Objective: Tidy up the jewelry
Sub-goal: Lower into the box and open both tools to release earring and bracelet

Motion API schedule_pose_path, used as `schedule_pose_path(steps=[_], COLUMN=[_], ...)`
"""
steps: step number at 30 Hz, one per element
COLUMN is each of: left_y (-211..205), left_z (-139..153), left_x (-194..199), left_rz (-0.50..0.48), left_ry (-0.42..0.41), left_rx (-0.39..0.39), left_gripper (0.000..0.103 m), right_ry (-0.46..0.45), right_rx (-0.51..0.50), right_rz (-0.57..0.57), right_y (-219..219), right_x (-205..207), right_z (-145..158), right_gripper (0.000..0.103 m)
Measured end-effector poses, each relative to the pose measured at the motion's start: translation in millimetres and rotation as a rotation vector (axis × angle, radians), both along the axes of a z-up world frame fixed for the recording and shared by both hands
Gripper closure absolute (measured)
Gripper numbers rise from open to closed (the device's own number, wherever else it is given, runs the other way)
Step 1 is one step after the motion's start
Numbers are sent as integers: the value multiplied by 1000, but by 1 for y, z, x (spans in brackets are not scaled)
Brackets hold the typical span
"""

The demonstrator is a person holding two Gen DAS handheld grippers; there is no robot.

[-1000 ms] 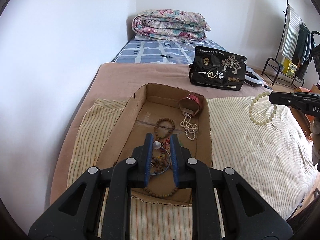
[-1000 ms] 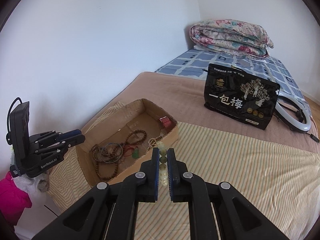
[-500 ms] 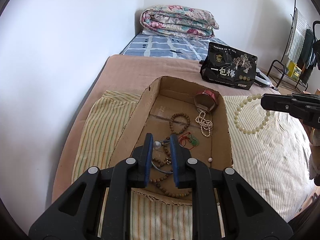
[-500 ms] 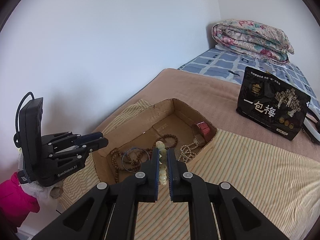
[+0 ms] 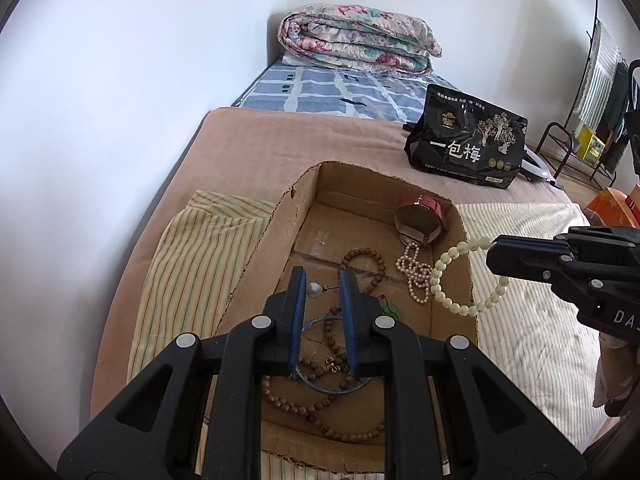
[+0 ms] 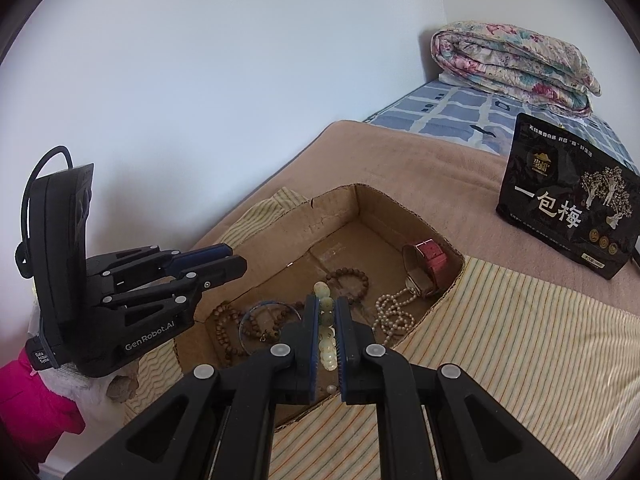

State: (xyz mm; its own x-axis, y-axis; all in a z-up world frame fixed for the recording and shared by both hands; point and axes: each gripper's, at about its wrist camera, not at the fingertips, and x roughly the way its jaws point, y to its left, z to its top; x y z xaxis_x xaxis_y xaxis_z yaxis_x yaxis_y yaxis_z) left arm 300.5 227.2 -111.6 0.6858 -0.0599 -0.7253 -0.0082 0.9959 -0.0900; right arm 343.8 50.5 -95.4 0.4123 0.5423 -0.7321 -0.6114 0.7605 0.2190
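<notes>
- Left wrist view: left tongs (image 5: pixel 323 288) hold a silver bead on a thin pin (image 5: pixel 315 289) against the left pad; a gap shows beside the other pad, so whether they clamp it cannot be told. They hang over the cardboard box (image 5: pixel 276 222).
- Same view: right tongs (image 5: pixel 496 256) are clamped on a pale green bead bracelet (image 5: pixel 460 276), whose loop dangles above the box's right wall.
- Box contents: brown bead strands (image 5: pixel 320 400), blue bangle (image 5: pixel 332 386), white pearl string (image 5: pixel 414 274), red-strapped watch (image 5: pixel 422 216).
- Right wrist view: the bracelet (image 6: pixel 326 328) shows only as a column of beads between the pads; a loose pearl (image 6: pixel 330 388) lies below.
- Right wrist view only: pink cloth (image 6: pixel 28 404) at lower left.
- Left wrist view only: clothes rack (image 5: pixel 592 80).
- Both views: black snack bag (image 6: pixel 568 196) and folded quilt (image 5: pixel 360 40) on the bed.
</notes>
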Motion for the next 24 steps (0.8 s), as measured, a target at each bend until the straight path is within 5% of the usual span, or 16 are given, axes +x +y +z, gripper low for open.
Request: schedule_pose_path(steps=[14, 17, 19, 24], left_y=[-2, -1, 1, 2], left_z=[-6, -5, -3, 1], left_x=[10, 10, 9, 6], left_rz=[14, 28, 41, 51], left_ry=[3, 4, -6, -17], left_rx=[22, 24, 20, 20], left_gripper=[87, 80, 63, 63], right_ry=[8, 1, -9, -39], right_rx=[-17, -16, -20, -42], right_rz=[7, 4, 0, -7], right_y=[2, 2, 2, 2], right_x=[8, 7, 6, 2], right_z=[-8, -6, -4, 1], right_gripper=[94, 79, 74, 57])
